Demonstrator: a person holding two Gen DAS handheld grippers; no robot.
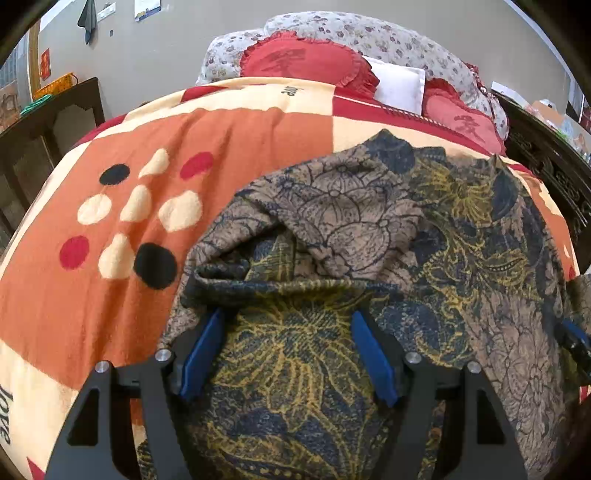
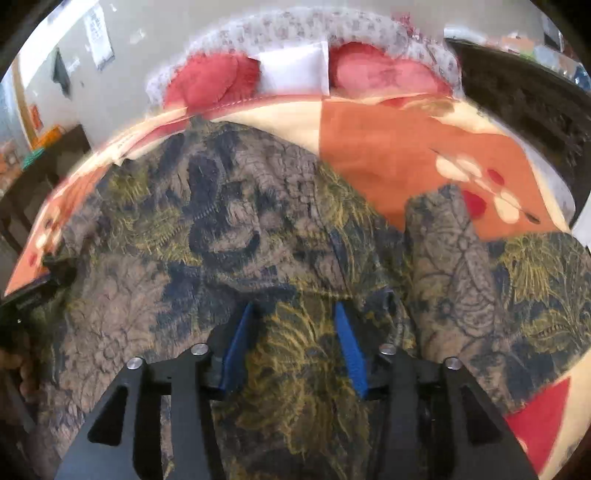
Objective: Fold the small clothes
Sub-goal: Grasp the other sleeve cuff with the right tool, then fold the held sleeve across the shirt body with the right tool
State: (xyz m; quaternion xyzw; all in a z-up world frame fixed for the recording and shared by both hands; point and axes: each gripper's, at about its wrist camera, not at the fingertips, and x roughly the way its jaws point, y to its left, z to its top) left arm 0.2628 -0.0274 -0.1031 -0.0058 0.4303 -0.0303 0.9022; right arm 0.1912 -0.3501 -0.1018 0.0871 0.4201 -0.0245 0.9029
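A brown, navy and yellow floral garment (image 1: 369,229) lies crumpled on the bed blanket (image 1: 110,295). My left gripper (image 1: 288,317) is open, its blue pads (image 1: 201,354) spread wide over the garment's near edge, fabric bunched between them. The garment also fills the right wrist view (image 2: 236,221). My right gripper (image 2: 295,310) is open, its blue pads (image 2: 349,350) astride a fold of the fabric. The right gripper's tip shows at the left wrist view's right edge (image 1: 572,339).
The orange, cream and red blanket (image 2: 388,147) covers the bed. Red cushions (image 1: 306,59), a white pillow (image 1: 399,85) and a floral quilt (image 1: 369,29) sit at the head. Dark wooden furniture (image 1: 44,140) stands left; a carved bed frame (image 1: 546,173) runs right.
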